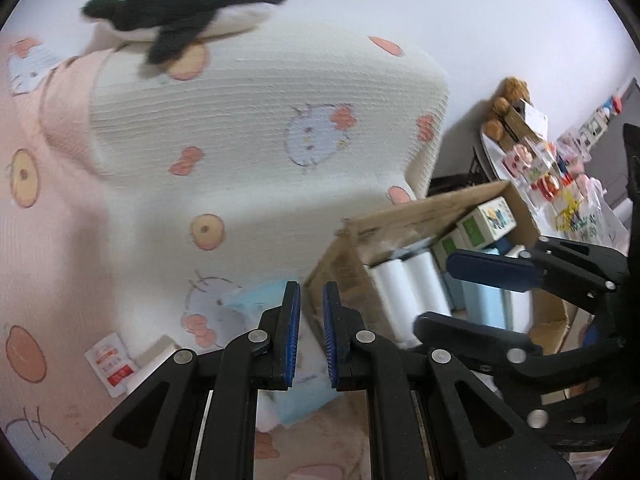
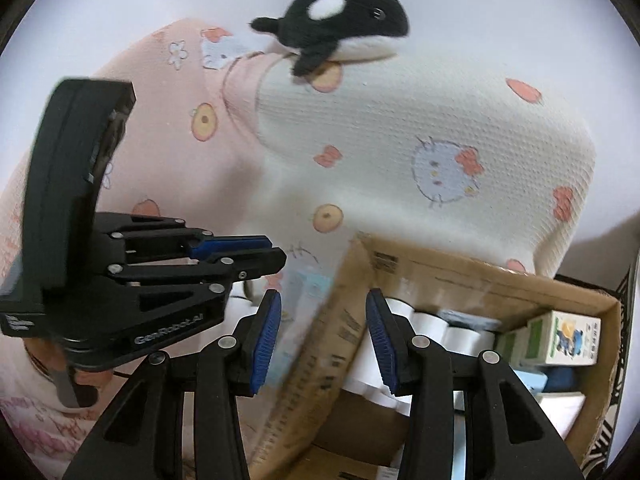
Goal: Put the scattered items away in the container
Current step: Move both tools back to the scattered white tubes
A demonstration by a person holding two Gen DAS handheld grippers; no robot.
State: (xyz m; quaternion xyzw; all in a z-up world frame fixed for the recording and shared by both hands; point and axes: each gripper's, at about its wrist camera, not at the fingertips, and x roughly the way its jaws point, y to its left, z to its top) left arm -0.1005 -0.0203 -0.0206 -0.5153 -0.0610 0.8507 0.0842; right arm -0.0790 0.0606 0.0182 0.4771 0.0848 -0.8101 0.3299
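Observation:
A cardboard box (image 1: 352, 276) (image 2: 440, 268) stands on a bed and holds white rolls (image 1: 416, 284) (image 2: 432, 328), small printed cartons (image 1: 488, 220) (image 2: 568, 340) and light blue packs. My left gripper (image 1: 311, 336) hangs just left of the box's near corner, its jaws nearly closed with a narrow empty gap; it also shows in the right wrist view (image 2: 256, 252). My right gripper (image 2: 325, 344) is open and empty, straddling the box's left wall; it also shows in the left wrist view (image 1: 472, 296). A light blue pack (image 1: 256, 304) (image 2: 304, 284) lies beside the box. A red-and-white sachet (image 1: 112, 360) lies at the left.
A big cream and pink pillow (image 1: 260, 128) (image 2: 400, 152) with cartoon print rises behind the box. An orca plush (image 1: 192, 4) (image 2: 340, 28) sits on top of it. A side table (image 1: 496, 160) with a teddy bear (image 1: 508, 100) and small toys stands at the right.

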